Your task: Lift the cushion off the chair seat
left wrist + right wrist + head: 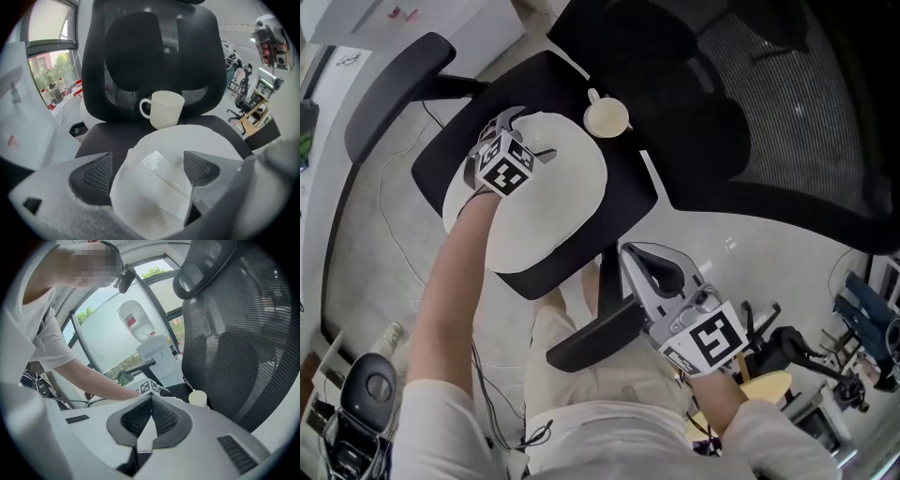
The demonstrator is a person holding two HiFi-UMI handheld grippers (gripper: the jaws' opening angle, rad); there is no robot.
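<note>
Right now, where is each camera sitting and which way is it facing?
Head view: on the person's head, facing steeply down at chair seat, cushion and mug; left forearm, left tool, right tool show.
Left gripper view: on the left tool, facing over the cushion toward mug and backrest; its open jaws show.
Right gripper view: on the right tool, facing up at the backrest; its shut jaws and the left forearm show.
All three show the mug.
</note>
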